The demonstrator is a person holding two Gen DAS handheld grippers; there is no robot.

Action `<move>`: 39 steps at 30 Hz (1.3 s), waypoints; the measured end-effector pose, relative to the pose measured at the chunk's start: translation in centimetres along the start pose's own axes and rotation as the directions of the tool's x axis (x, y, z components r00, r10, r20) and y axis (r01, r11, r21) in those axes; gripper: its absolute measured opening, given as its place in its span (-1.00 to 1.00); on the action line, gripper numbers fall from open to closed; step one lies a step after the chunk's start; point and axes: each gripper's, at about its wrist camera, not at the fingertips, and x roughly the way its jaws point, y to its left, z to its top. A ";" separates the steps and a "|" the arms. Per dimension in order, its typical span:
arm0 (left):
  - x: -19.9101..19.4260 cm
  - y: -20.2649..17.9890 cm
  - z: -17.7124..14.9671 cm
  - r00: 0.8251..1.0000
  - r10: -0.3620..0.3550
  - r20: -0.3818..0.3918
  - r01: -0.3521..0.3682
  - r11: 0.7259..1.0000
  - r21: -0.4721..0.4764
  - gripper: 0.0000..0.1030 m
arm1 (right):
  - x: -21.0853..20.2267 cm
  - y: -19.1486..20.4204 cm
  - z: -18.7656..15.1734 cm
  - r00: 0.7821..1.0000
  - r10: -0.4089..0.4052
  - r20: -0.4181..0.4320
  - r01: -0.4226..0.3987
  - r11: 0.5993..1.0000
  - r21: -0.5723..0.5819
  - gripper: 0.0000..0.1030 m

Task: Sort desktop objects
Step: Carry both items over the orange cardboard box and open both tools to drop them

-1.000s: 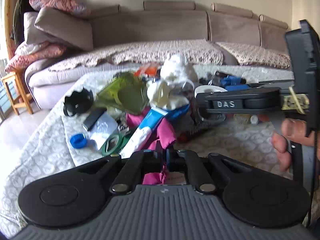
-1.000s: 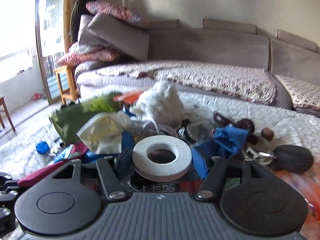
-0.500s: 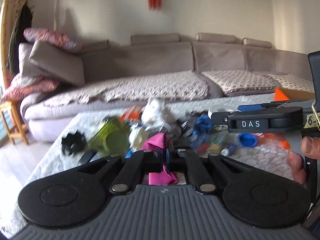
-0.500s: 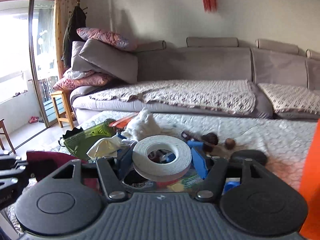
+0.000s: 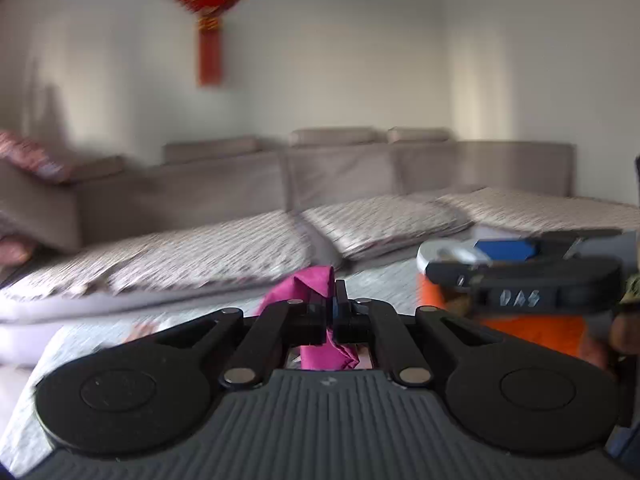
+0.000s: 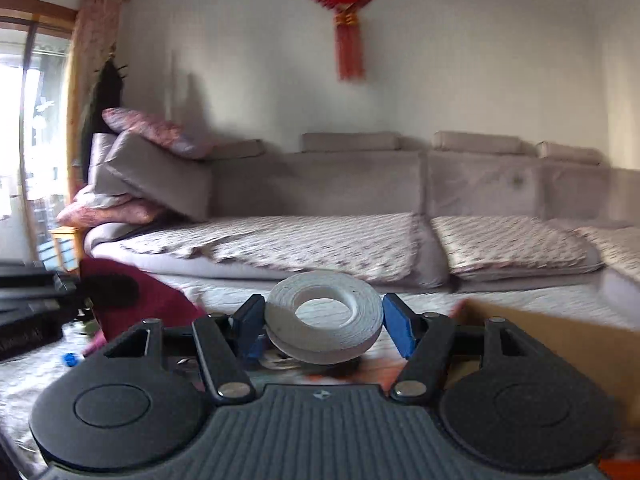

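From the left wrist view, the left gripper (image 5: pixel 331 304) has its fingers pressed together on a magenta cloth (image 5: pixel 310 286), which sticks up above the tips and hangs in a fold below them. Just to the right, the right gripper (image 5: pixel 452 264) reaches in from the frame's right edge, side on, carrying a white tape roll (image 5: pixel 440 251) at its tip; an orange container (image 5: pixel 532 328) sits right behind and below it. Open air lies ahead of the cloth and to its left, over the patterned table cover (image 5: pixel 80 344). Beyond stands a grey sofa (image 5: pixel 340 176) with quilted seat pads, and a red knot ornament (image 5: pixel 209 12) hangs on the pale wall. The picture is motion-blurred.

From the right wrist view, the right gripper (image 6: pixel 323 316) is spread wide, its blue pads (image 6: pixel 396 322) clamped against either side of the white tape roll (image 6: pixel 323 320), which lies tilted between them, held off the table. The left gripper (image 6: pixel 36 300) enters at the left edge with the magenta cloth (image 6: pixel 156 300) bunched beside it. A brown cardboard flap (image 6: pixel 552 336) rises near the right. A few small items lie blurred on the table cover (image 6: pixel 24 376) beneath. The sofa (image 6: pixel 400 184) has stacked cushions (image 6: pixel 152 172) at its left end, next to a curtained window (image 6: pixel 36 120).
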 end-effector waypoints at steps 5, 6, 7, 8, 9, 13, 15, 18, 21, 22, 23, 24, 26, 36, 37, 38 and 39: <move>2.4 -2.8 2.9 0.988 -0.151 0.031 0.151 0.988 0.010 -0.89 | -1.3 -4.7 0.0 0.991 -0.131 -0.005 0.131 0.991 0.028 0.23; 3.2 -3.4 3.3 0.982 -0.185 0.029 0.185 0.983 0.012 -0.89 | -1.5 -5.5 -0.1 0.988 -0.156 -0.009 0.156 0.987 0.035 0.23; 3.9 -4.0 3.7 0.977 -0.210 0.027 0.210 0.978 0.011 -0.89 | -1.6 -6.4 -0.3 0.984 -0.177 -0.016 0.177 0.983 0.044 0.23; 4.7 -4.5 3.9 0.972 -0.233 0.021 0.233 0.972 0.008 -0.89 | -1.8 -7.1 -0.5 0.979 -0.201 -0.020 0.201 0.978 0.052 0.23; 5.4 -5.1 4.1 0.966 -0.257 0.015 0.257 0.966 0.005 -0.89 | -2.0 -7.7 -0.7 0.975 -0.223 -0.022 0.224 0.973 0.059 0.23; 7.8 -6.7 4.5 0.938 -0.347 -0.003 0.347 0.938 -0.004 -0.89 | -2.1 -9.7 -1.8 0.957 -0.287 -0.040 0.289 0.952 0.099 0.23; 8.4 -7.1 4.5 0.927 -0.376 -0.004 0.376 0.927 -0.001 -0.89 | -1.9 -10.4 -2.5 0.949 -0.311 -0.048 0.314 0.943 0.106 0.24; 8.5 -7.4 4.5 0.913 -0.407 0.013 0.407 0.913 0.017 -0.89 | -1.6 -11.2 -3.5 0.942 -0.332 -0.058 0.337 0.934 0.118 0.24; 7.8 -7.7 4.5 0.907 -0.420 0.023 0.419 0.907 0.031 -0.89 | -1.1 -11.5 -4.1 0.937 -0.342 -0.066 0.348 0.929 0.128 0.24; 7.6 -8.0 4.5 0.907 -0.421 0.026 0.420 0.907 0.036 -0.89 | -1.1 -11.7 -4.2 0.938 -0.342 -0.066 0.348 0.928 0.133 0.24; 7.3 -8.1 4.4 0.907 -0.421 0.022 0.420 0.907 0.037 -0.89 | -1.1 -11.7 -4.2 0.938 -0.341 -0.067 0.347 0.928 0.137 0.24; 7.1 -8.1 4.3 0.907 -0.420 0.014 0.419 0.907 0.037 -0.89 | -1.2 -11.9 -4.3 0.937 -0.342 -0.067 0.348 0.927 0.140 0.24; 7.0 -8.2 3.9 0.909 -0.417 -0.006 0.417 0.908 0.030 -0.88 | -1.0 -12.1 -4.5 0.937 -0.341 -0.073 0.349 0.926 0.145 0.24; 8.6 -7.6 1.9 0.920 -0.378 -0.105 0.376 0.926 -0.038 1.00 | -1.7 -12.6 -5.5 0.952 -0.283 -0.120 0.303 0.929 0.212 1.00; 8.4 -7.5 1.9 0.920 -0.376 -0.109 0.374 0.926 -0.040 1.00 | -1.8 -12.6 -5.5 0.953 -0.280 -0.118 0.300 0.928 0.220 1.00; 8.2 -7.5 2.1 0.923 -0.368 -0.110 0.365 0.930 -0.040 1.00 | -1.7 -12.6 -5.3 0.952 -0.280 -0.124 0.302 0.928 0.219 1.00; 7.9 -7.5 2.1 0.927 -0.358 -0.109 0.357 0.934 -0.034 1.00 | -1.7 -12.5 -5.1 0.951 -0.283 -0.125 0.305 0.926 0.221 1.00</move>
